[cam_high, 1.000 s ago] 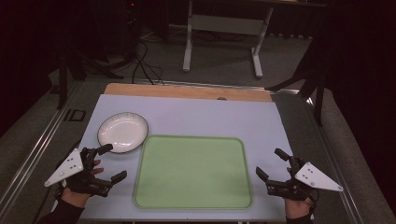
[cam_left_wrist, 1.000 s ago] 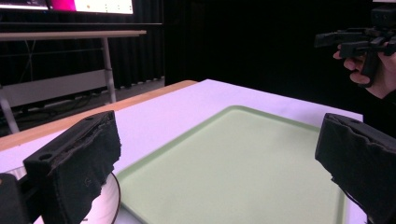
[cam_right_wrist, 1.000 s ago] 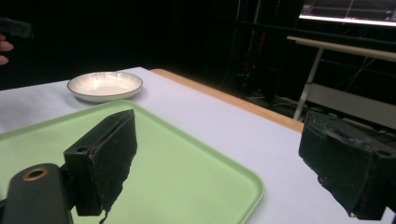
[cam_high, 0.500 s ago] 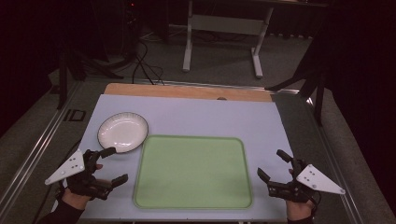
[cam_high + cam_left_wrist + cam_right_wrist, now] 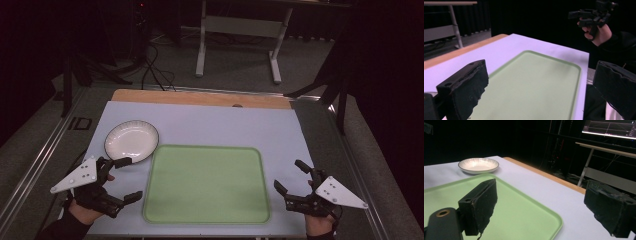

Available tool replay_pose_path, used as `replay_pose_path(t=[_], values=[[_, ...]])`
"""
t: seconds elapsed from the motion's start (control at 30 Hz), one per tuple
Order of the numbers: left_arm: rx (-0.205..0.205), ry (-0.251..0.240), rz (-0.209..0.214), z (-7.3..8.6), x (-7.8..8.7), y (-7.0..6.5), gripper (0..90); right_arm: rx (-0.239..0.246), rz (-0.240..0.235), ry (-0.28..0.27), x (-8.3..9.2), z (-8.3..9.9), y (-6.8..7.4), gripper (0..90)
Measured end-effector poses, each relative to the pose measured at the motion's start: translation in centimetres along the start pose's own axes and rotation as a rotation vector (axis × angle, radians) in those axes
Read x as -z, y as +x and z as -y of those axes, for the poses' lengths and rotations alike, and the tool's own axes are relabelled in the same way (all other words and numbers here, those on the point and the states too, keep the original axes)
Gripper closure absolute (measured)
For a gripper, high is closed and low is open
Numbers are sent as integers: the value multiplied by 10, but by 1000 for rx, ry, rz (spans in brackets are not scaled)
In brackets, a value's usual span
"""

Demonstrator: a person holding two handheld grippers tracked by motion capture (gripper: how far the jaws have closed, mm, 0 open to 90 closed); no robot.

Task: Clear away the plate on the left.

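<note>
A light green tray (image 5: 206,182) lies flat on the white table cover, near the front edge. A white plate with a dark rim (image 5: 131,140) sits beyond the tray's left corner. My left gripper (image 5: 126,179) hovers open just left of the tray, its far jaw close to the plate. My right gripper (image 5: 291,175) hovers open off the tray's right edge. In the left gripper view the tray (image 5: 529,85) lies between the spread jaws, with the right gripper (image 5: 590,16) and its hand beyond. In the right gripper view the tray (image 5: 506,207) and plate (image 5: 478,165) lie ahead.
A wooden strip (image 5: 200,98) runs along the table's far edge. Metal rails (image 5: 35,165) flank the table on both sides. Beyond the table stand a white frame stand (image 5: 237,35) and floor cables (image 5: 155,70). A lit monitor (image 5: 610,128) is at the far right.
Both grippers have drifted slightly toward the table's front edge and stayed open. The tray and the plate have not moved.
</note>
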State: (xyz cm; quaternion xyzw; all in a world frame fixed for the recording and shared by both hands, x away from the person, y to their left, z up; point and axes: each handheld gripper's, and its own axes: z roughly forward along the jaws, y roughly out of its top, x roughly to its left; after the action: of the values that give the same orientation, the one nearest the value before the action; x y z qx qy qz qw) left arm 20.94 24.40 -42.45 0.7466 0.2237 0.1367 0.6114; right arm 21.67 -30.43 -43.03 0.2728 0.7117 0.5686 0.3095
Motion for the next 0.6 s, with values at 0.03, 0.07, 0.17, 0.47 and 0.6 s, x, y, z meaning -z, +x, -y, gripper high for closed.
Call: replay_pose_path(t=[0.03,0.07,0.17,0.47,0.6], values=[[-3,0,8,-2,0,1,2,1,-1,-2,0,0,0,112],[-11,3,3,-7,0,2,2,5,-2,-5,0,-1,0,112],[-24,7,3,-16,1,6,3,5,-7,-7,-1,-1,1,112],[-37,33,-11,-35,2,18,3,7,-10,-8,-1,-3,3,112],[-37,40,-36,-40,3,27,4,10,-6,-13,-1,-3,3,112]])
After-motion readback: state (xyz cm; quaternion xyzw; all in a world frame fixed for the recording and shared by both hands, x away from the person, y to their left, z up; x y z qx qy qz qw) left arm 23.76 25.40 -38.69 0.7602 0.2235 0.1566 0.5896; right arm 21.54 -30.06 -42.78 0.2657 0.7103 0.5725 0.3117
